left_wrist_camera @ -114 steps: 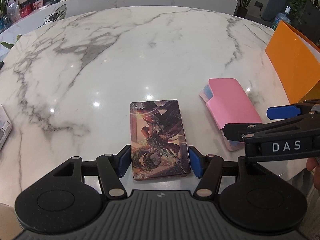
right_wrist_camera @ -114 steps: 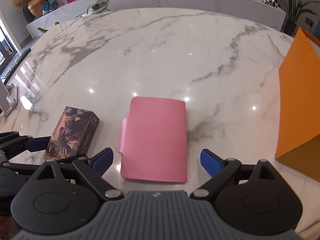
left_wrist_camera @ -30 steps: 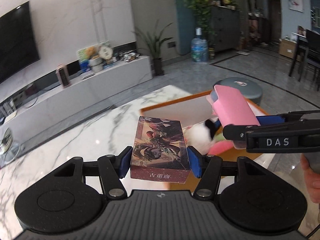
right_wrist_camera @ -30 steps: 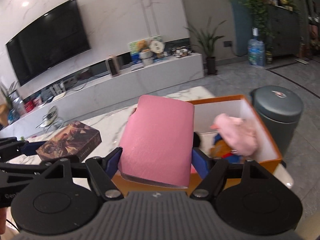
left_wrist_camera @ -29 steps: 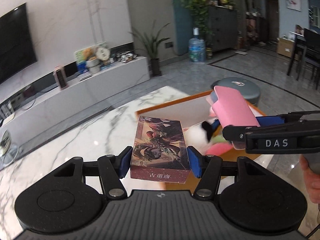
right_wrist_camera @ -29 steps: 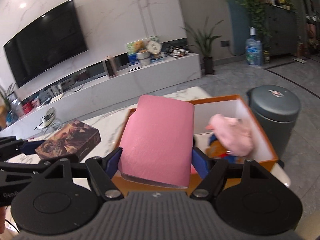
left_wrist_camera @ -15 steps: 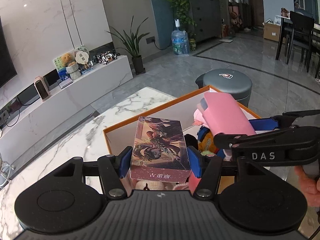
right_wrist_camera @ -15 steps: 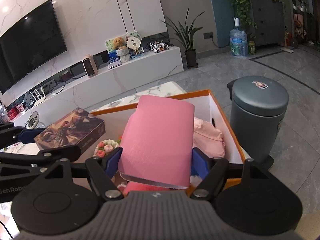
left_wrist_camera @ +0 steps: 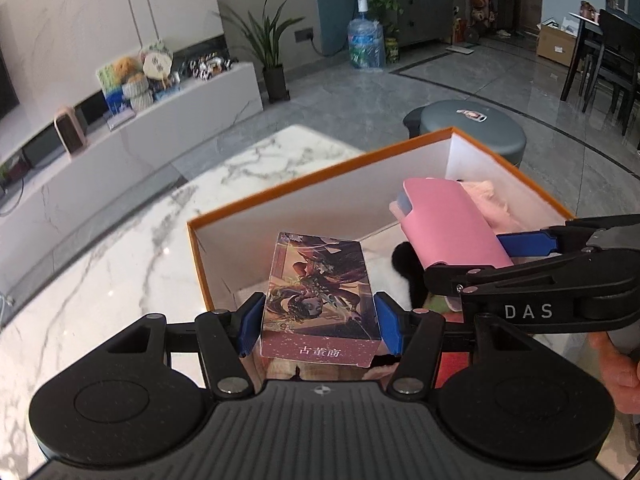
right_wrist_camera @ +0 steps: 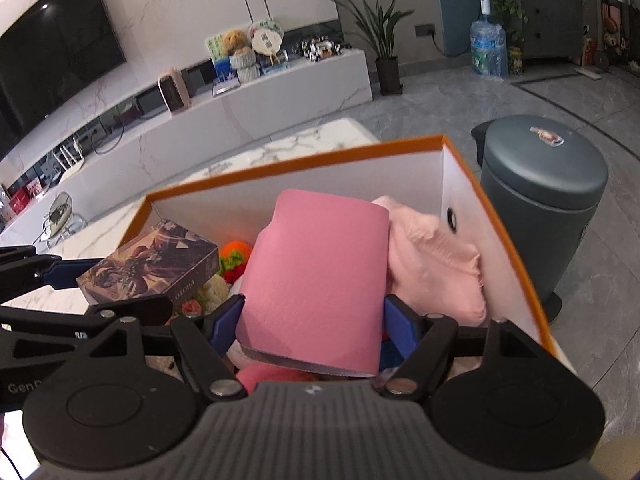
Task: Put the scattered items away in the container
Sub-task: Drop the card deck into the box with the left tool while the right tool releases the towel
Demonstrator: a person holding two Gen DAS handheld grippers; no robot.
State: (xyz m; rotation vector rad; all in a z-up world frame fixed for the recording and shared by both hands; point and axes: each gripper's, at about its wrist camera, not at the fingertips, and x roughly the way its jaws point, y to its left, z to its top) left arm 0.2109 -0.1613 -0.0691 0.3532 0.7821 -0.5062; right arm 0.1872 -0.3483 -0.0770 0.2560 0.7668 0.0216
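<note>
Through the left wrist view, gripped a dark illustrated card box (left_wrist_camera: 320, 300) between the left gripper (left_wrist_camera: 320, 322) pads above the orange-rimmed white cardboard box (left_wrist_camera: 320, 168); through the right, clamped a pink leather wallet (right_wrist_camera: 316, 280) in the right gripper (right_wrist_camera: 314, 326) over plush toys, likely needing release next.

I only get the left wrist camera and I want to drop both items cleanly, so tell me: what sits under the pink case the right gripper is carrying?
Observer: The pink case hangs over a pale pink soft item against the right wall of the orange box, with something red just below its near edge.
Operator: Is the right gripper gripping it on both sides?
Observer: Yes, the right gripper has a blue finger pressed on each side of the case.
Operator: Anything under my card box?
Observer: Beside the card box lie an orange toy and small flowers; what is directly below is hidden.
</note>
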